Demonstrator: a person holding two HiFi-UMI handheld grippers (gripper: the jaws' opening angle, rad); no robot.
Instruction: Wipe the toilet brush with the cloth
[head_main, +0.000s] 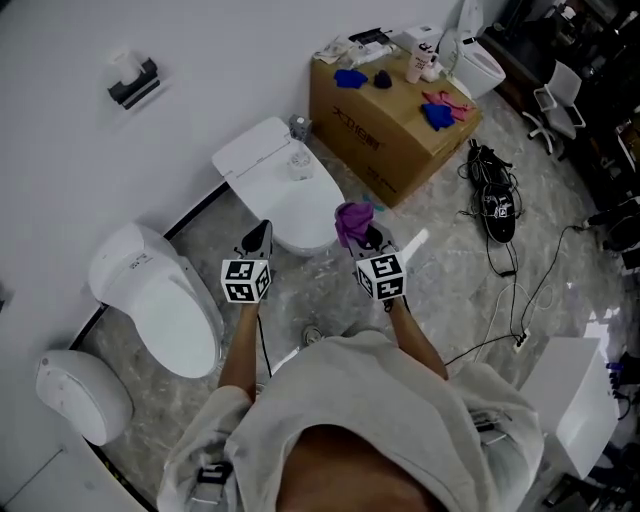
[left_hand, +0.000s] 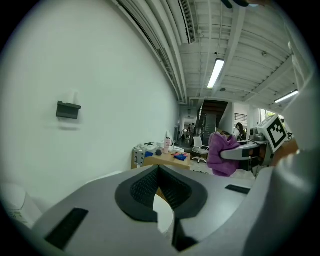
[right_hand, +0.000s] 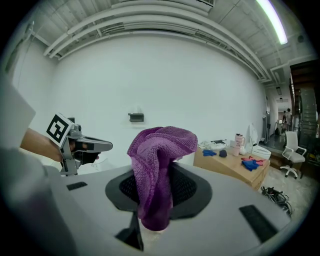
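My right gripper (head_main: 368, 236) is shut on a bunched purple cloth (head_main: 350, 220), which stands up from between the jaws in the right gripper view (right_hand: 161, 150). My left gripper (head_main: 262, 232) is held level beside it, jaws shut with nothing between them (left_hand: 159, 171). Both are held over the floor in front of a white toilet (head_main: 290, 195). From the left gripper view the cloth (left_hand: 220, 152) shows off to the right. No toilet brush can be made out in any view.
A cardboard box (head_main: 385, 125) with blue cloths and a bottle stands at the back right. Two more white toilets (head_main: 155, 295) (head_main: 80, 395) line the left wall. Black cables and a bag (head_main: 495, 200) lie on the floor at right. A black holder (head_main: 133, 85) hangs on the wall.
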